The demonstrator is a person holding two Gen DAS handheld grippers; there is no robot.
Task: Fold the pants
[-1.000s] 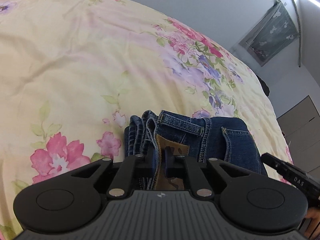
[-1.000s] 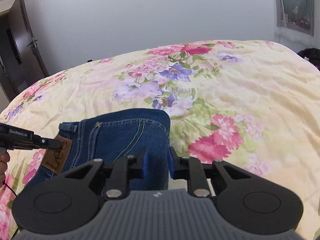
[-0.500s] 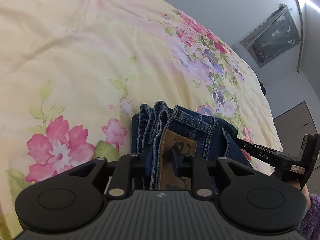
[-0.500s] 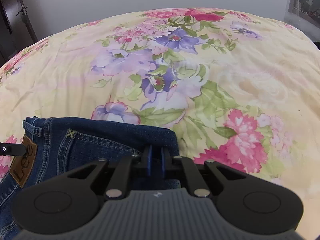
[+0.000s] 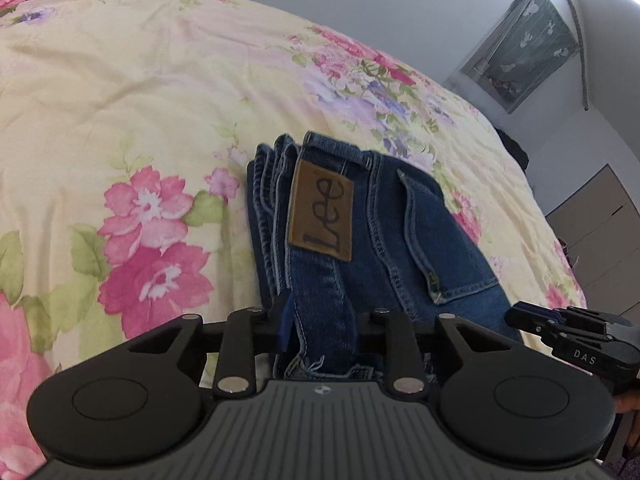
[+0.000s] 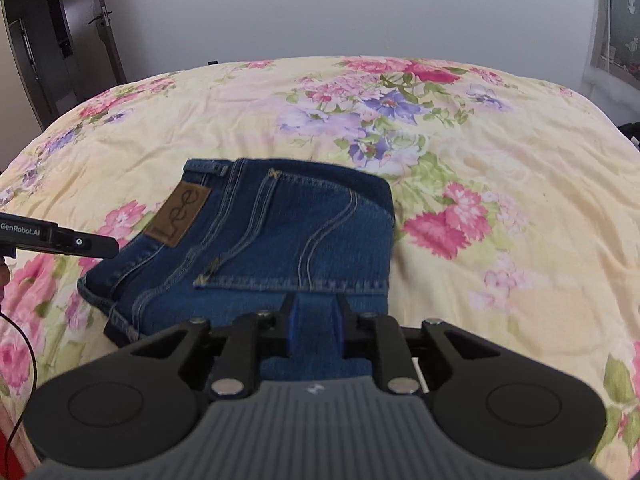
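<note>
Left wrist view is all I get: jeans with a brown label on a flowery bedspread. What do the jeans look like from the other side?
Observer: In the right wrist view the jeans lie as a compact folded block, with a straight fold along their right edge.
Operator: Is the other tool holding them?
Observer: The right gripper sits at their near edge. Its jaws have just been opening, with denim between them.
Operator: Anything else in the room?
Observer: A door with a lever handle stands past the far left corner of the bedspread.
</note>
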